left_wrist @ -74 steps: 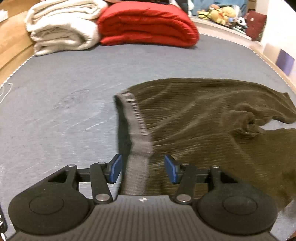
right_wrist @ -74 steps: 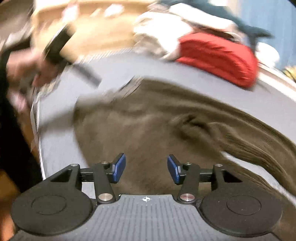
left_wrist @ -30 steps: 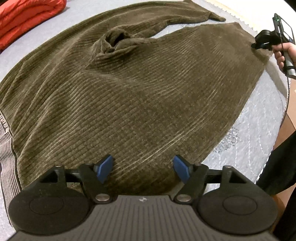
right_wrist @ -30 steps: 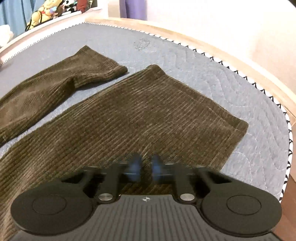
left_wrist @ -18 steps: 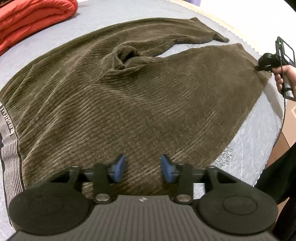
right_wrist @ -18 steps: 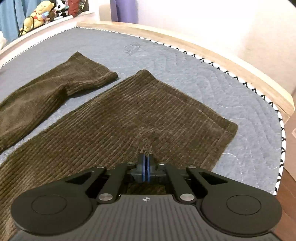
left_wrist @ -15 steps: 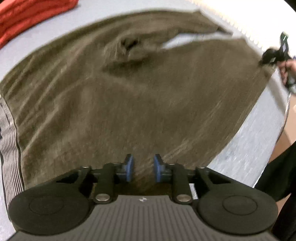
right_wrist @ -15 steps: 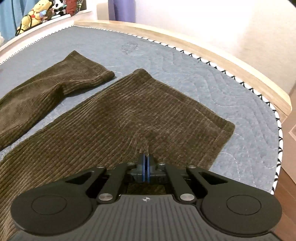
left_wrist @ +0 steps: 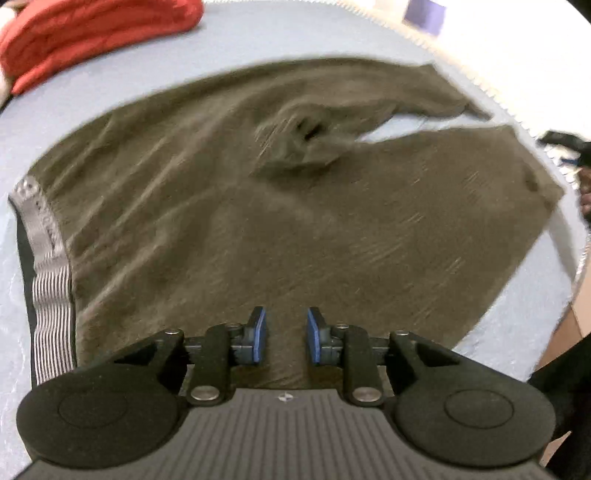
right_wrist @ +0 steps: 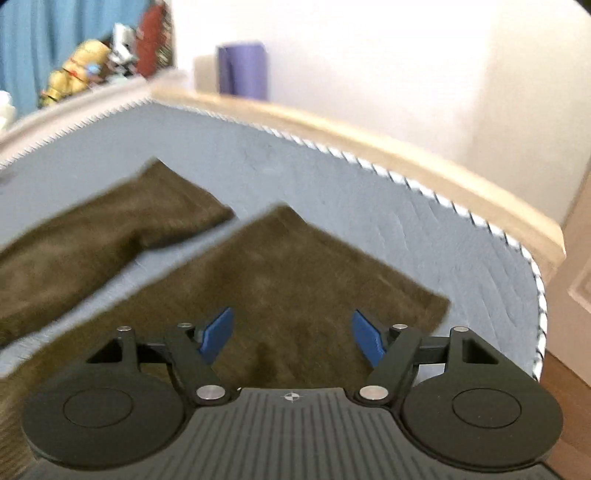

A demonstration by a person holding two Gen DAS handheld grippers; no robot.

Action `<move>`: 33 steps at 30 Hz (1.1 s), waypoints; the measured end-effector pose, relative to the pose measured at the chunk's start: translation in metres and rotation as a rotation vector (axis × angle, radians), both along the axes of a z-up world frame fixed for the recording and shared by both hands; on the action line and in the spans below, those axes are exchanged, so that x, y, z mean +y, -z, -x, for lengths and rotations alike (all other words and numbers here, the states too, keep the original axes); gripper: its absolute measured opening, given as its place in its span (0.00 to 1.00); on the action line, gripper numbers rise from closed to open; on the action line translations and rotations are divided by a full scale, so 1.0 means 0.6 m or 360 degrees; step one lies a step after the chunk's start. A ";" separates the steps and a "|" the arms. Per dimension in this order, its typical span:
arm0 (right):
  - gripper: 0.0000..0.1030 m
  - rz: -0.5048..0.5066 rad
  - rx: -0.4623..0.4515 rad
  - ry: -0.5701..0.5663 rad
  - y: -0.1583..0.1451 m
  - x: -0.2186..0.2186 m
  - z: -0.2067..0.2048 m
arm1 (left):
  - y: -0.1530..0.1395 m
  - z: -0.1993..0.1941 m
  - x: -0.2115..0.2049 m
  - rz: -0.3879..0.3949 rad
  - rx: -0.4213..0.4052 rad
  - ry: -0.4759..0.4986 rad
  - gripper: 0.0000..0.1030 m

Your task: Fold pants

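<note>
Brown corduroy pants (left_wrist: 258, 221) lie spread on the grey quilted bed cover, with the grey striped waistband (left_wrist: 48, 258) at the left and a bunched crease (left_wrist: 303, 147) at the crotch. My left gripper (left_wrist: 284, 338) is over the near edge of the pants by the hip, its jaws narrowly apart with nothing pinched between them. My right gripper (right_wrist: 291, 338) is open wide just above the near leg's hem end (right_wrist: 332, 280). The far leg (right_wrist: 110, 221) lies to the left of it. The right gripper also shows at the far right of the left wrist view (left_wrist: 565, 147).
A folded red blanket (left_wrist: 92, 33) lies at the far end of the bed. The bed's wooden frame edge (right_wrist: 406, 155) runs close beyond the leg hems. A purple roll (right_wrist: 243, 70) and stuffed toys (right_wrist: 74, 74) stand past the bed.
My right gripper was shut on the near leg's fabric near the hem; it has opened wide and let go. My left gripper narrowed its jaws, and its view pulled back and shifted.
</note>
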State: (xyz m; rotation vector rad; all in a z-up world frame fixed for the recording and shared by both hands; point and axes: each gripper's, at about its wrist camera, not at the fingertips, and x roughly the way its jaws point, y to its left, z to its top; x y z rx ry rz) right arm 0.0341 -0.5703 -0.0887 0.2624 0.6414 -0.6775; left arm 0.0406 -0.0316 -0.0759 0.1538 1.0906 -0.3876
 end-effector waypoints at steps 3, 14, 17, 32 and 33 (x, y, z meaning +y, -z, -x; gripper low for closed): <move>0.71 0.0020 -0.0076 -0.0164 -0.015 0.030 -0.003 | 0.040 -0.001 -0.014 -0.0207 0.0074 0.0045 0.26; 0.73 -0.0022 -0.0012 -0.0942 -0.008 0.146 -0.040 | 0.014 -0.023 0.026 -0.0083 0.0010 -0.0153 0.29; 0.77 -0.0056 0.0340 -0.1116 0.036 0.178 -0.063 | 0.050 -0.013 0.003 -0.0243 0.0047 -0.0034 0.30; 0.78 -0.0158 -0.0037 -0.0941 -0.042 0.186 -0.060 | -0.066 -0.036 0.016 -0.0008 -0.0383 -0.0346 0.57; 0.78 -0.0173 -0.0081 -0.0940 -0.052 0.195 -0.060 | -0.073 -0.039 0.022 0.0014 -0.0414 -0.0386 0.59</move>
